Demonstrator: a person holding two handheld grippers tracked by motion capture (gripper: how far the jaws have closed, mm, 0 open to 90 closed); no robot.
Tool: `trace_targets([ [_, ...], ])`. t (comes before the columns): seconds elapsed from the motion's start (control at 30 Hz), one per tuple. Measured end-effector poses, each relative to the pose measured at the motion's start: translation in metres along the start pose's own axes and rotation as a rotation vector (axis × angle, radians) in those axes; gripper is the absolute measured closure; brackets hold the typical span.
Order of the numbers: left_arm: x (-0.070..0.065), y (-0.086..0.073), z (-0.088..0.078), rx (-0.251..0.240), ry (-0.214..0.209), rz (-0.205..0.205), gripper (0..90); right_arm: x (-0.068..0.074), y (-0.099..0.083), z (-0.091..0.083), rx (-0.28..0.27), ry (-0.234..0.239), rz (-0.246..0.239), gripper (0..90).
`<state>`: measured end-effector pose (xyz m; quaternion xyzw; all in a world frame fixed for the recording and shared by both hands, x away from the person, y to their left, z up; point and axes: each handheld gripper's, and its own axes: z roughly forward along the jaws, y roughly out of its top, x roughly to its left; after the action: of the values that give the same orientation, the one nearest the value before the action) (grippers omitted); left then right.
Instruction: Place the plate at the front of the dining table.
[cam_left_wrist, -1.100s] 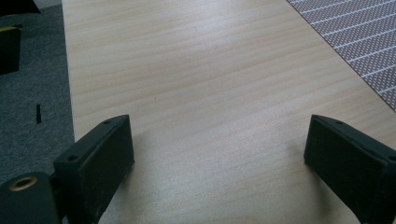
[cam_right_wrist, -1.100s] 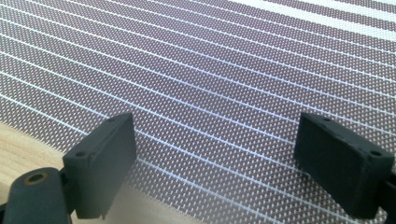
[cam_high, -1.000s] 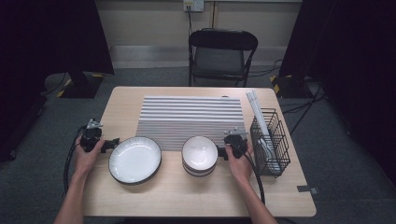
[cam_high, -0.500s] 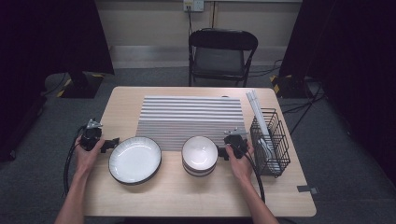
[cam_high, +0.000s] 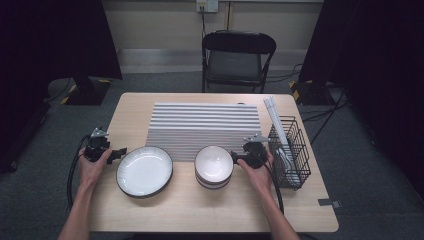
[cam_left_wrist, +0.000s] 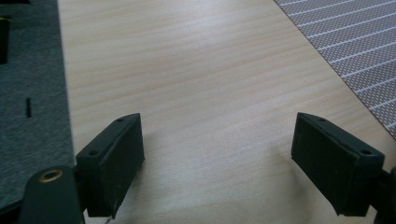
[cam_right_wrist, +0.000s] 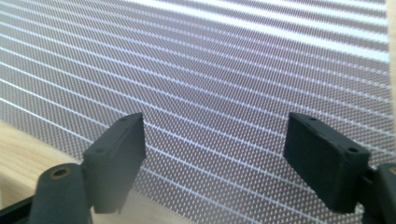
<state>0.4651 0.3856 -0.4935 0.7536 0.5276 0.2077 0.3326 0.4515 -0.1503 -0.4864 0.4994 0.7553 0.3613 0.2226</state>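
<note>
Left gripper (cam_high: 120, 153) sits at the left edge of the bench (cam_high: 200, 210), held in the person's left hand (cam_high: 92, 167). It lies level, long axis across the bench, pointing toward the plate (cam_high: 144, 171) just to its side. From above, the tips stand just beside the plate's dark rim; contact cannot be told. In the left gripper view the jaws are spread wide with bare wood between them, grasping nothing. They have just been closing a little, with nothing between them.

Right gripper (cam_high: 235, 158) is held in the right hand (cam_high: 257, 172), between the stack of bowls (cam_high: 214, 166) and the wire rack (cam_high: 290, 150). It also lies level, long axis across the bench, pointing at the bowls' near rim. Tips just beside the rim; touching or not cannot be told. In the right gripper view the jaws are released and wide apart, with the striped mat (cam_right_wrist: 233, 84) behind the gap.

Plate: round, shallow, white with a dark rim, flat on the bench, front left of the mat, opening up. Bowls: white, nested, upright, opening up, at the mat's front edge, just right of the plate and apart from it.

Wire rack stands upright at the right edge of the bench, with pale items inside.
</note>
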Motion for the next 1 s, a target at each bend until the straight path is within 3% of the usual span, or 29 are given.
trace_targets([
  [0.03,0.000,0.000,-0.002,-0.010,-0.018,0.000,16.9,0.000,0.001,-0.001,0.000,0.002,-0.003,21.3],
  [0.2,0.000,0.003,-0.010,-0.038,-0.032,-0.012,19.7,0.001,0.008,-0.003,0.018,0.024,-0.002,21.0],
  [0.27,-0.004,0.007,-0.017,-0.063,-0.057,-0.005,20.3,0.000,0.013,-0.008,-0.023,0.028,0.005,23.3],
  [0.6,-0.024,0.018,-0.029,-0.093,-0.106,0.029,21.7,0.002,0.019,-0.012,-0.030,0.072,0.005,28.0],
  [0.77,-0.033,0.024,-0.042,-0.113,-0.125,0.046,20.6,0.004,0.030,-0.018,-0.078,0.097,0.018,33.3],
  [1.0,-0.041,0.024,-0.046,-0.117,-0.170,0.065,22.6,0.008,0.046,-0.025,-0.105,0.119,0.033,38.7],
])
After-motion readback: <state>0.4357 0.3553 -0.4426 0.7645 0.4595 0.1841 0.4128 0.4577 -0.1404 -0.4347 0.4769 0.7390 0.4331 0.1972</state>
